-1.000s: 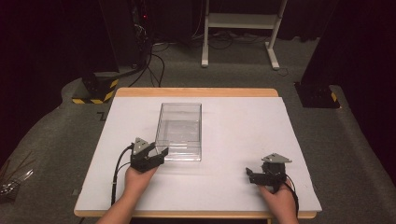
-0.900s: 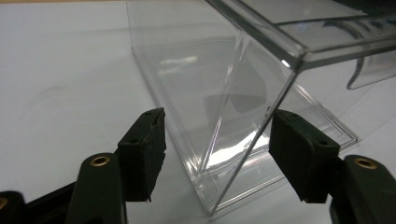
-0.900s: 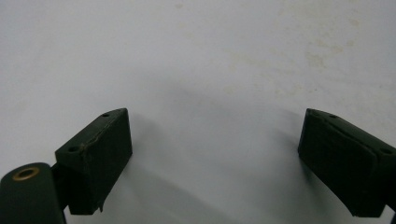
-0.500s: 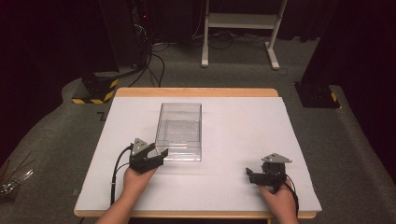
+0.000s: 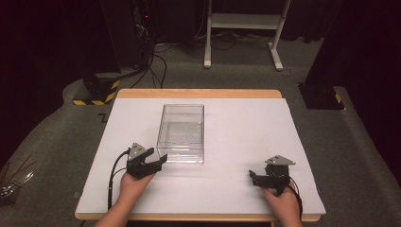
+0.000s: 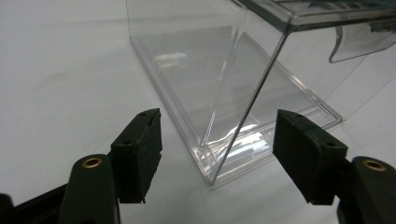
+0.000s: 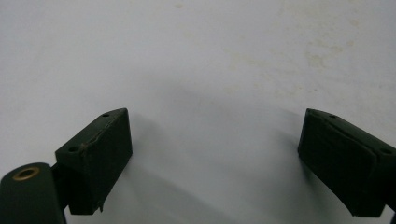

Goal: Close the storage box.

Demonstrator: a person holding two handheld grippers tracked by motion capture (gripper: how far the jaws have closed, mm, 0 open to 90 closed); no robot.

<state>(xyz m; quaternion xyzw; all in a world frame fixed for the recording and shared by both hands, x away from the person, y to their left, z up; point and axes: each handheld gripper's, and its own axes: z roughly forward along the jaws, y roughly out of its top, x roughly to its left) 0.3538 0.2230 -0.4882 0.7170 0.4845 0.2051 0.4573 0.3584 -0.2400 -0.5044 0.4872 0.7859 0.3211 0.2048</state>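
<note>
Here the left gripper (image 6: pixel 217 156), jaws just opening, straddles the clear plastic box's (image 5: pixel 182 130) near corner unpressed; closing there could skid the box. The right gripper (image 7: pixel 215 161) rests spread, well apart from it.

No words, brand names, labels or numbers can be read on anything in these pictures. The one sign-like marking is the yellow-and-black striped warning band (image 5: pixel 94 101) on the dark base standing on the grey floor beyond the left far corner of the white surface (image 5: pixel 246 137). A small dark mark (image 5: pixel 102 115) lies on the floor just beside that corner, too small and blurred to tell whether it is a letter.
</note>
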